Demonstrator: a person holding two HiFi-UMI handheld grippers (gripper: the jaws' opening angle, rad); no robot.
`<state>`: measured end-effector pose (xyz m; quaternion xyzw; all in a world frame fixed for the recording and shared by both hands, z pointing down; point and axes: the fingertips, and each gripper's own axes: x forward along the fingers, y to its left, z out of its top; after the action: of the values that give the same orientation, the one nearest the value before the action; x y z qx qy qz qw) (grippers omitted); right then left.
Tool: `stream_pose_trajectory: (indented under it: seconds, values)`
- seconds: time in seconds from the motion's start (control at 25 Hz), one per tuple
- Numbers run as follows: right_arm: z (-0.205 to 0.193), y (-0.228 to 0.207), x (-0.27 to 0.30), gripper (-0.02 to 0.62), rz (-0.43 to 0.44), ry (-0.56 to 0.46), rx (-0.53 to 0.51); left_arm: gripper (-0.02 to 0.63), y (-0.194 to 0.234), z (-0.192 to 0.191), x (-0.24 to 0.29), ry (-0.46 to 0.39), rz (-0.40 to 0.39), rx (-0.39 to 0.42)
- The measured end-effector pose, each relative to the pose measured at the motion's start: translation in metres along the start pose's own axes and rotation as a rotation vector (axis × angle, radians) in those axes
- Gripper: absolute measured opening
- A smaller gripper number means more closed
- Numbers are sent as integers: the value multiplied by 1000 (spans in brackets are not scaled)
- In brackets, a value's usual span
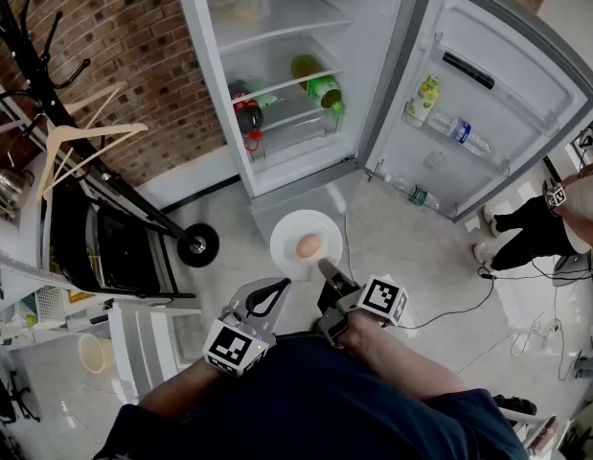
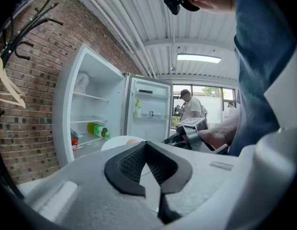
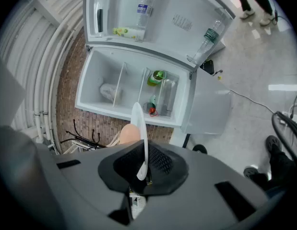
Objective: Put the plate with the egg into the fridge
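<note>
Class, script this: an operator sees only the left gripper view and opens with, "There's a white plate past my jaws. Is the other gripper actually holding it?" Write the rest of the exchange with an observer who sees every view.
Observer: Yes. The right gripper is shut on the plate, clamping its rim, which shows edge-on in the right gripper view.
Operator: Where on the plate is the egg?
Observer: The egg lies near the plate's middle, away from the clamped rim.
Operator: Anything on the floor nearby?
Observer: In the head view, a coat stand's round black base stands on the floor to the plate's left.
</note>
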<state>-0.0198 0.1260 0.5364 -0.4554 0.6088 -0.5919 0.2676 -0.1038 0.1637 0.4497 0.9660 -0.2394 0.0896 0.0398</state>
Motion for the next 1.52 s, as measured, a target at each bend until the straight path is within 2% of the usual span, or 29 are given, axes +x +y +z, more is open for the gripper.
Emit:
stream_pose_trajectory:
  seconds: [0.6,0.8,1.36,1.52]
  values:
    - [9,-4,0,20,-9,2,-12,5,1,2,9,-6,16,-30]
    - [16,-5,1,20,-7,19,-10,5,0,1,17,4,22,-11]
    - [60,-18,0,20,16,127,-53,5,-9,3,66,9,128,-36]
    - [70,-17,3,20,19,142,-59,5,-5,8,78,8,135,-41]
